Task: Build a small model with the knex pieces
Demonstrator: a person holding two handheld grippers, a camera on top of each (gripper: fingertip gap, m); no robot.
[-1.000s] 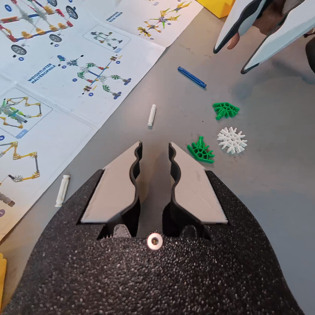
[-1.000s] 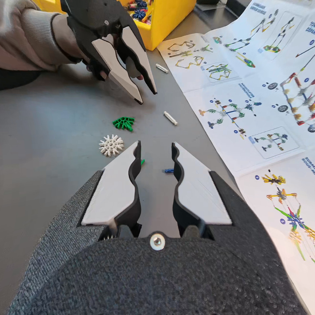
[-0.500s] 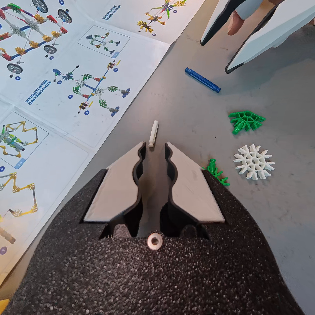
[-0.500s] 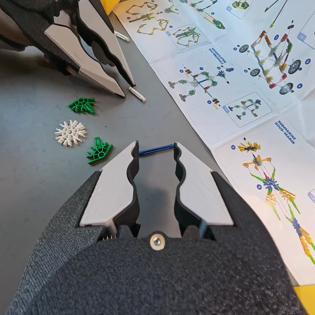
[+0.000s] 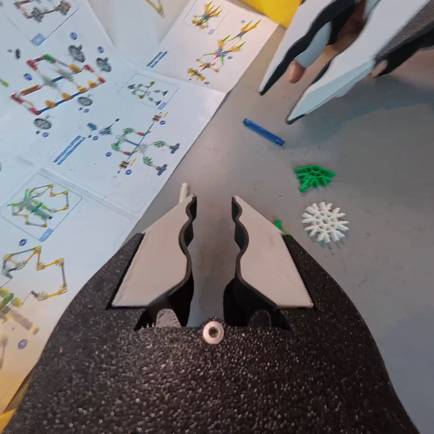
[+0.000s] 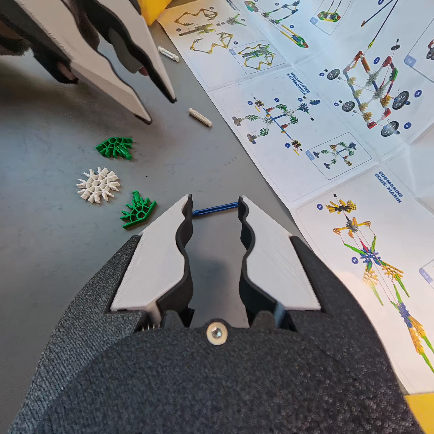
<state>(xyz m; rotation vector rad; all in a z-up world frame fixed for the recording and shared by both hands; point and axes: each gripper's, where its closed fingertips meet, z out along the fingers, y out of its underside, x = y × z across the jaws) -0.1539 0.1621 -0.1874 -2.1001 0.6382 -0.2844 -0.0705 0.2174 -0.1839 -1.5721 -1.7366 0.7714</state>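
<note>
Right gripper has closed in on the blue rod, jaws apart, tips straddling it. Left gripper, also apart, slid right of the white rod, probably not touching.

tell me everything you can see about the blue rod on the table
The blue rod is a thin, straight stick of blue plastic, ridged along its length with slightly wider ends. It lies flat on the grey table, crosswise just beyond the tips of the open right gripper, whose fingers hide both ends in the right wrist view. Whether they touch it is unclear. The left wrist view shows it whole, apart from the green connector and the instruction sheet.
</note>
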